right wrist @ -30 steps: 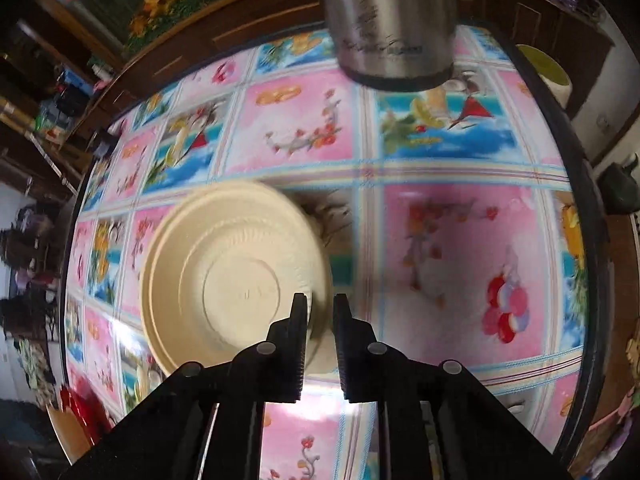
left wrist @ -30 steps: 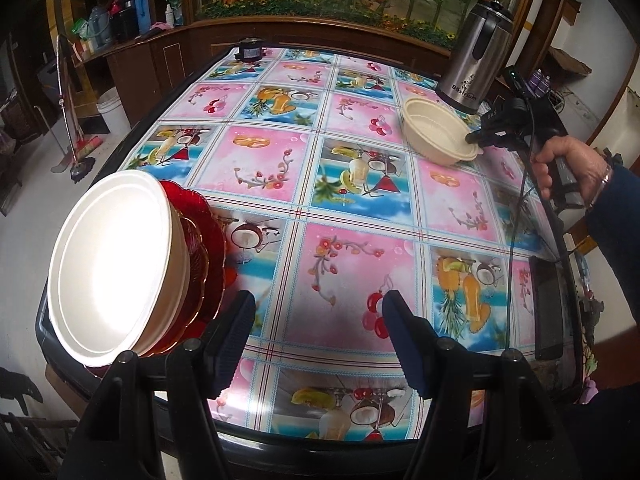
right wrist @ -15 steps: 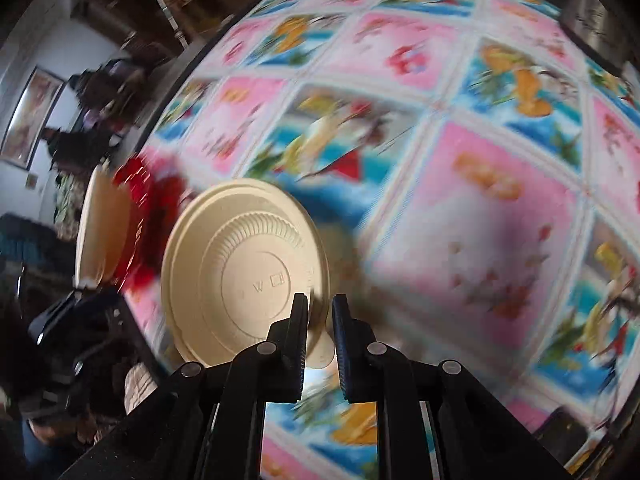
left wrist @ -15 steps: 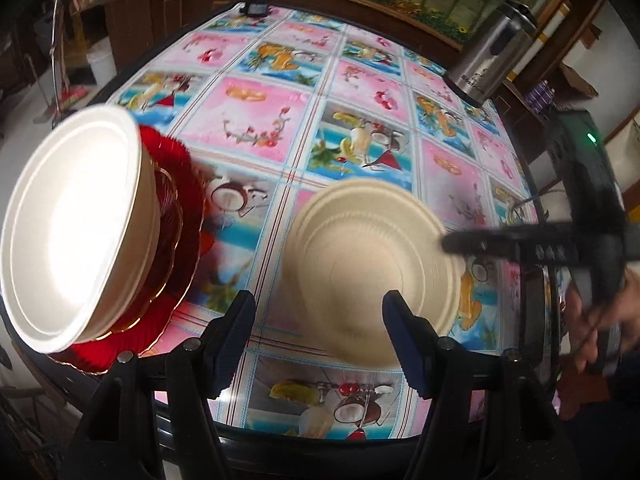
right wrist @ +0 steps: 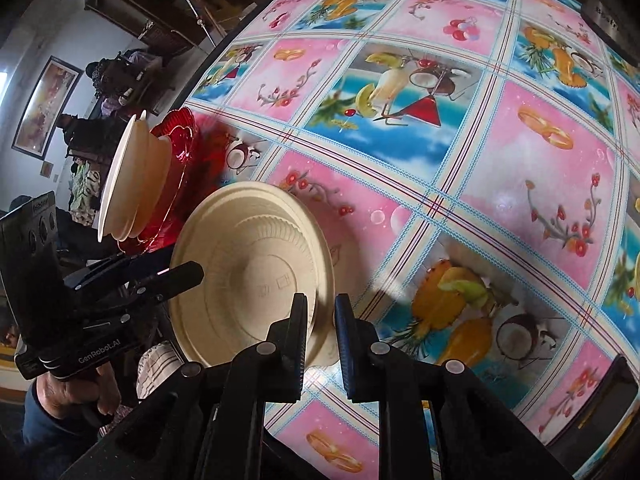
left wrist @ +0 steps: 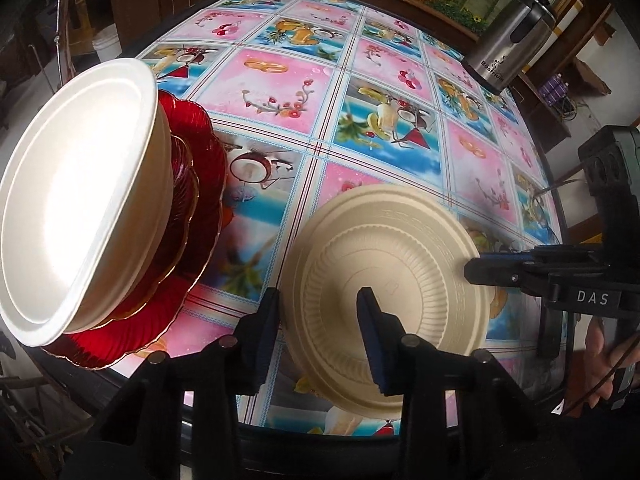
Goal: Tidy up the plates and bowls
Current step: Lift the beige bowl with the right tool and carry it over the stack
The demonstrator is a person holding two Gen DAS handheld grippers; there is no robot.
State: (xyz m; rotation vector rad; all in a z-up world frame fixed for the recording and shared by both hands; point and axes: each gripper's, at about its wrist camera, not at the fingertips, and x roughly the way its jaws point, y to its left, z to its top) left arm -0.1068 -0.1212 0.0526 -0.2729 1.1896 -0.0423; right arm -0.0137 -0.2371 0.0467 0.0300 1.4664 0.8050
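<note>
Here, near the table's (left wrist: 404, 80) front edge, my right gripper (right wrist: 320, 308) pinches the beige bowl's (left wrist: 384, 264) rim while my left gripper's (left wrist: 320, 312) jaws are closing around its opposite rim.

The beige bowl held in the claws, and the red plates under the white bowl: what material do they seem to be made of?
Beige bowl: likely moulded pulp fibre or thin disposable plastic; matte, no glare, pressed ribs and a stamped mark on its base.
Red plates: likely glass, possibly clear plastic; translucent, glossy, scalloped rims with a gold line.
White bowl: probably foam or pulp disposable ware; smooth, soft sheen, thin rolled rim.
</note>
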